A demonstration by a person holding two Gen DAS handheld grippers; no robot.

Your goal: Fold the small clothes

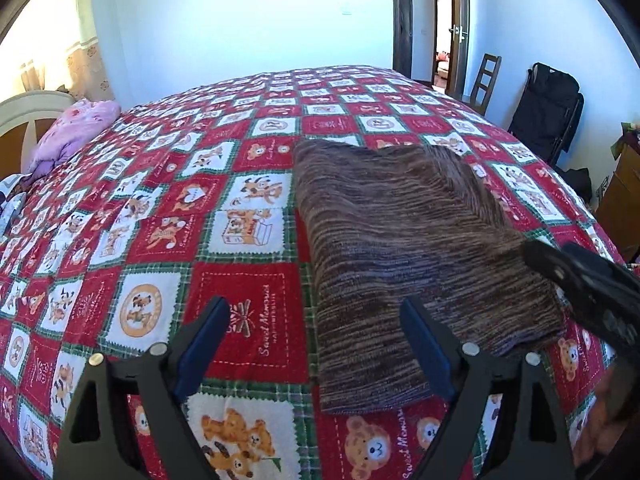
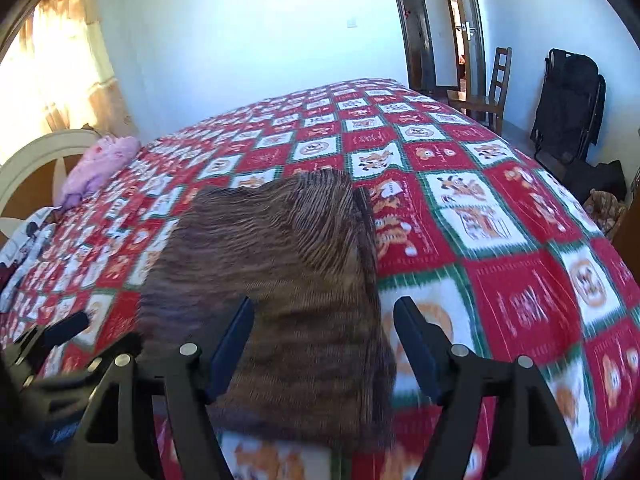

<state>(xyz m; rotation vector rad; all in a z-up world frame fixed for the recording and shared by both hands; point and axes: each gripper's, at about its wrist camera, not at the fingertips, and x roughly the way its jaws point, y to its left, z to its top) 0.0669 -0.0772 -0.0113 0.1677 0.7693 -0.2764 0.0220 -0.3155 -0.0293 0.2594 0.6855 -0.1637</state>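
A brown striped knit garment (image 1: 404, 256) lies folded flat on the red patchwork bedspread (image 1: 168, 208). My left gripper (image 1: 316, 320) is open and empty, above the garment's near left edge. The garment also shows in the right wrist view (image 2: 280, 280), with a folded flap along its far right side. My right gripper (image 2: 324, 316) is open and empty, above the garment's near right edge. The right gripper's fingers (image 1: 584, 280) show at the right of the left wrist view. The left gripper (image 2: 52, 336) shows at the lower left of the right wrist view.
A pink garment (image 1: 76, 128) lies by the white headboard (image 1: 28, 108) at the far left, with more clothes (image 2: 24, 252) beside it. A wooden chair (image 2: 488, 92), a black folded frame (image 2: 568, 104) and an open door (image 1: 456, 28) stand past the bed's far right.
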